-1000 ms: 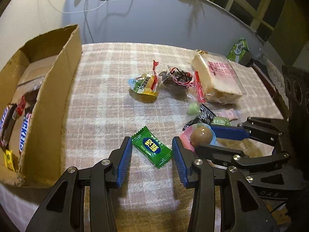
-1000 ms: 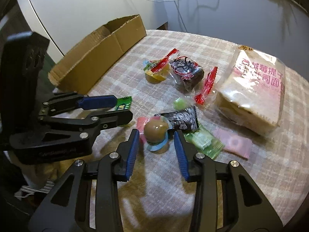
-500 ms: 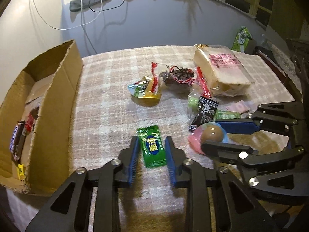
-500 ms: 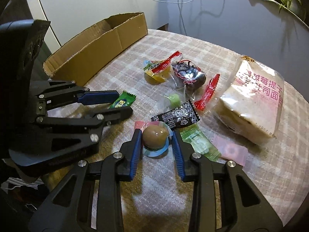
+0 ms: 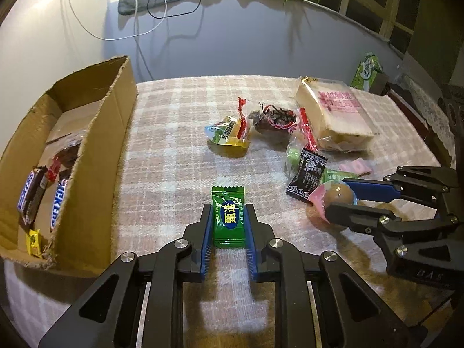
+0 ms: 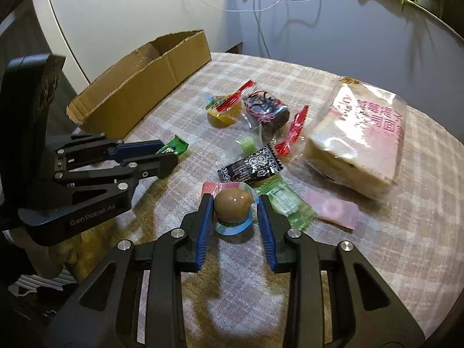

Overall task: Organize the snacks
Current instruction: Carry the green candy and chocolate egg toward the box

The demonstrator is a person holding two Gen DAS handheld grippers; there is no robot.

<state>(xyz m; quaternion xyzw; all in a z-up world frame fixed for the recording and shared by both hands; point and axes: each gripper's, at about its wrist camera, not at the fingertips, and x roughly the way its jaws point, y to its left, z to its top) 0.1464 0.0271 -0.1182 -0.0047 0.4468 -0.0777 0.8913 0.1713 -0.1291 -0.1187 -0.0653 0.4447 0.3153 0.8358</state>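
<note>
My left gripper (image 5: 228, 213) is shut on a green candy packet (image 5: 228, 216) lying flat on the plaid tablecloth; it also shows in the right wrist view (image 6: 173, 148). My right gripper (image 6: 234, 203) is shut on a brown jelly cup (image 6: 233, 205) with a pink and blue lid; the cup also shows in the left wrist view (image 5: 337, 195). The cardboard box (image 5: 95, 133) stands at the left and holds Snickers bars (image 5: 58, 203).
Beyond the grippers lie a black sachet (image 6: 249, 168), a light green packet (image 6: 287, 203), a pink packet (image 6: 333, 208), a bagged cake (image 6: 356, 136), a yellow jelly cup (image 6: 224, 110) and a dark wrapped snack (image 6: 266, 110).
My left gripper has closed on the green candy packet, which turned lengthwise between the fingers. My right gripper has narrowed around the brown jelly cup.
</note>
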